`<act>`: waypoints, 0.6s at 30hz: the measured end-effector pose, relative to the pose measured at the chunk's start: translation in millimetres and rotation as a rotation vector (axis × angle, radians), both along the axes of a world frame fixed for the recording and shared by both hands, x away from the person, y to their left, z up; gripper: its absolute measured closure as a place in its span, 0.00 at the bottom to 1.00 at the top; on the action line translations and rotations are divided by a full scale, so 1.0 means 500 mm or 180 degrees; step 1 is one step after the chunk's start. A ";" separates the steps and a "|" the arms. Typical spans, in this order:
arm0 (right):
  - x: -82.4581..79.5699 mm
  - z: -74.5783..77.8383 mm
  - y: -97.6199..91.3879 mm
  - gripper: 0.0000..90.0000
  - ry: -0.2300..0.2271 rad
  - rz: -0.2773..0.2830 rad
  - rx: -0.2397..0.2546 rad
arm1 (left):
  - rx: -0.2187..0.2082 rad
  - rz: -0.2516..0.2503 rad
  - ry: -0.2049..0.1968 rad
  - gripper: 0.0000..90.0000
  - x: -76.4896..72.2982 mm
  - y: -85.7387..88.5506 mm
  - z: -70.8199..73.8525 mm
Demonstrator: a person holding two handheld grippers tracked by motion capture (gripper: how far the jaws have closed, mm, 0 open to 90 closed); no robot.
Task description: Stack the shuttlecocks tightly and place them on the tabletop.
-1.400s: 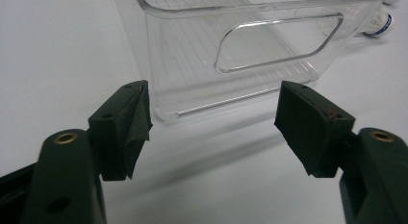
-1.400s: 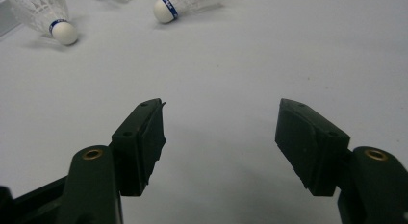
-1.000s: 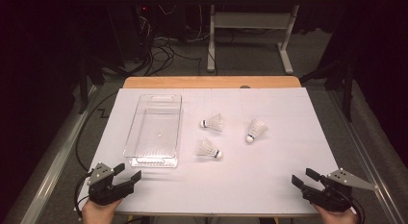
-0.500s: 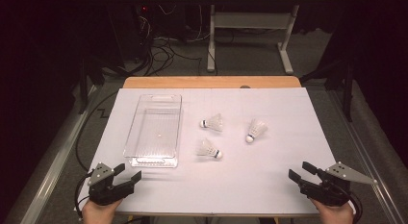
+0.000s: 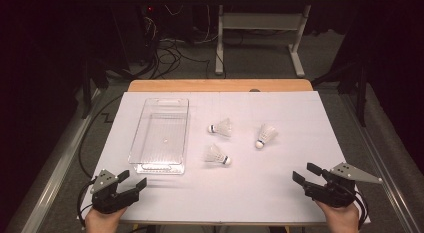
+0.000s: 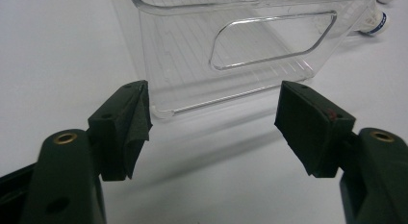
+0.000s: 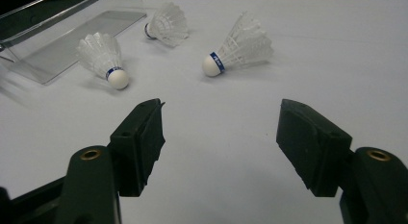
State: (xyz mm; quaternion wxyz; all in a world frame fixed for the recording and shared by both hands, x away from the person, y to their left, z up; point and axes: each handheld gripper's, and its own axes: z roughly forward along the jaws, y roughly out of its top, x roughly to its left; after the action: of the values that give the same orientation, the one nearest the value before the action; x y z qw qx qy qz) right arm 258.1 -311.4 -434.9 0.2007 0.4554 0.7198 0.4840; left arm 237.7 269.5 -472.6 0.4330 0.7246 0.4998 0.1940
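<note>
Shuttlecocks (image 5: 216, 154), three of them, lie mid-table right of the one clear tray (image 5: 161, 135); from the right gripper (image 5: 306, 175), fingers open and empty, they sit at eleven o'clock, nearest cork pointing right. Left gripper (image 5: 134, 179), also open, faces the tray at twelve

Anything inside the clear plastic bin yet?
Nothing is inside the bin; its ribbed floor shows through. All three shuttlecocks lie on the table to its right: one, another, the third.
</note>
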 end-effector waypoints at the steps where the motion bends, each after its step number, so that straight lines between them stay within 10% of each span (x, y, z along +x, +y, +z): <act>1: 0.003 0.001 0.003 0.38 -0.0007 0.0008 0.0001 | -0.0001 -0.0001 0.0000 0.33 0.000 0.000 0.000; 18: 0.057 0.010 0.049 0.39 -0.0017 0.0098 -0.0124 | -0.0009 0.0002 0.0005 0.32 0.000 0.001 0.000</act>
State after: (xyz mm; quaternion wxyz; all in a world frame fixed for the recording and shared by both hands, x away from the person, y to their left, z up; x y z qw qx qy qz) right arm 286.6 -286.9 -429.6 0.2039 0.4389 0.7355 0.4742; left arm 237.7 269.9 -472.6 0.4337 0.7240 0.5006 0.1929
